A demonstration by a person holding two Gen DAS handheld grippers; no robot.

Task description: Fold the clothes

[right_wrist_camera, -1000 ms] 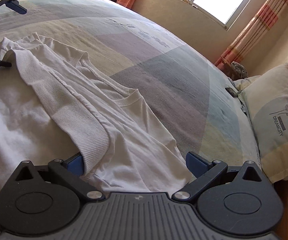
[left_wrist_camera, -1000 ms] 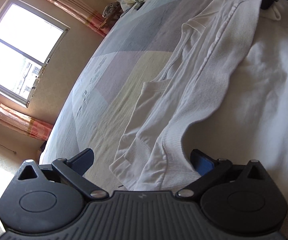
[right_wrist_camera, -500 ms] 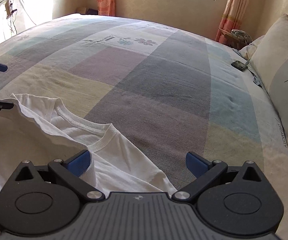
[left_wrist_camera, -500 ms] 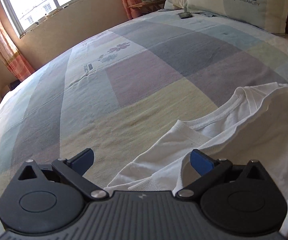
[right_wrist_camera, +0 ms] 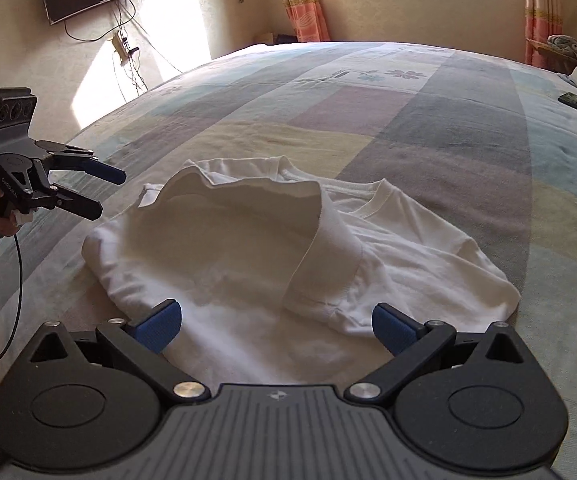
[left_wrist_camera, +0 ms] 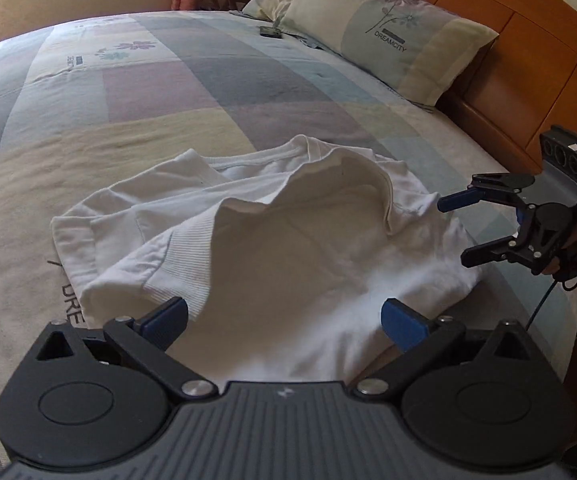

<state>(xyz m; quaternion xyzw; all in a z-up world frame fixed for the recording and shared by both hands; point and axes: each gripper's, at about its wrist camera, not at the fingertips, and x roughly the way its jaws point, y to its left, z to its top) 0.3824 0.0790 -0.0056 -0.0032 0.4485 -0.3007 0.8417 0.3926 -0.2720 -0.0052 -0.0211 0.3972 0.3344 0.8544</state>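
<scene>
I see the white shirt [right_wrist_camera: 272, 256] lying near the bed's [right_wrist_camera: 428, 128] front edge, long axis along that edge, collar toward the window (hem folded up over it). My left gripper [left_wrist_camera: 284, 322] and right gripper [right_wrist_camera: 274, 320] gape wide, holding nothing.

White shirt [left_wrist_camera: 280, 248]; pastel checked bedspread [left_wrist_camera: 168, 92]; blue-tipped black gripper [right_wrist_camera: 276, 326].
</scene>
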